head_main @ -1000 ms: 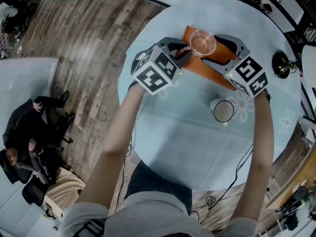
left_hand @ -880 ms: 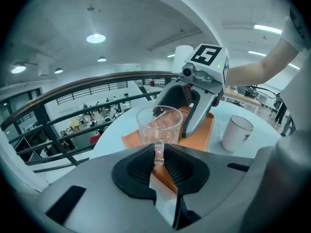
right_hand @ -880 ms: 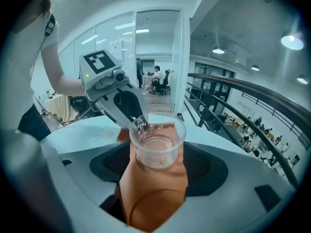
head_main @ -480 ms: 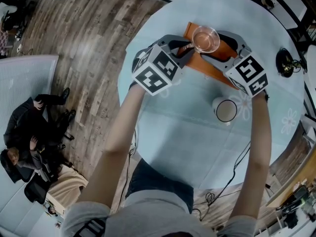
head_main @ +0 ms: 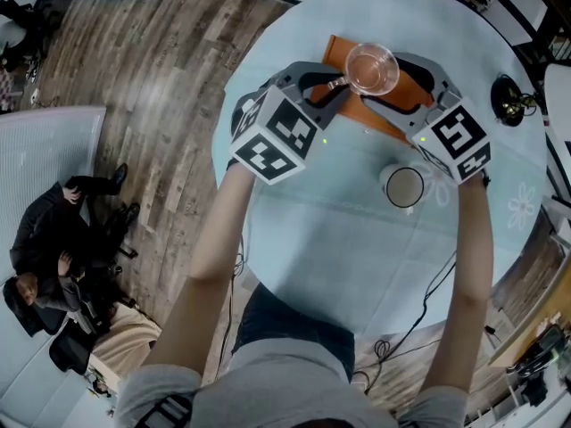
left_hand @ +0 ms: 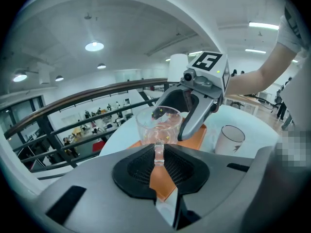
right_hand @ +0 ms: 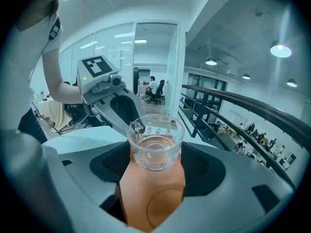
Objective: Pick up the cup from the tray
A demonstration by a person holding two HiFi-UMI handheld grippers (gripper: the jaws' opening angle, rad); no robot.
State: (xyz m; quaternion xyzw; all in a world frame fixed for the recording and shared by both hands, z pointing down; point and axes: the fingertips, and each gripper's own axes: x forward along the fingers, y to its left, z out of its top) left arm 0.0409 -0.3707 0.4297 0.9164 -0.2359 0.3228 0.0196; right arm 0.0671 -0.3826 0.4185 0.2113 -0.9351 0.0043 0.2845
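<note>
A clear glass cup (head_main: 371, 68) with a side handle hangs just above the orange tray (head_main: 337, 50) at the far side of the round table. My left gripper (head_main: 337, 84) is shut on the thin handle (left_hand: 159, 152), seen pinched between the pads in the left gripper view. My right gripper (head_main: 382, 83) comes in from the other side. In the right gripper view the cup (right_hand: 155, 147) sits between its pads with both walls against them, and the tray (right_hand: 150, 200) lies below. The cup holds nothing visible.
A white paper cup (head_main: 403, 186) stands on the pale blue table (head_main: 357, 266) just nearer than the tray, under the right arm. A black object (head_main: 508, 105) sits at the table's right edge. Wooden floor and a seated person (head_main: 53, 239) are to the left.
Both grippers and the glass cup have risen a little together; the cup looks slightly larger and farther up the picture. Both grips stay as they were.
</note>
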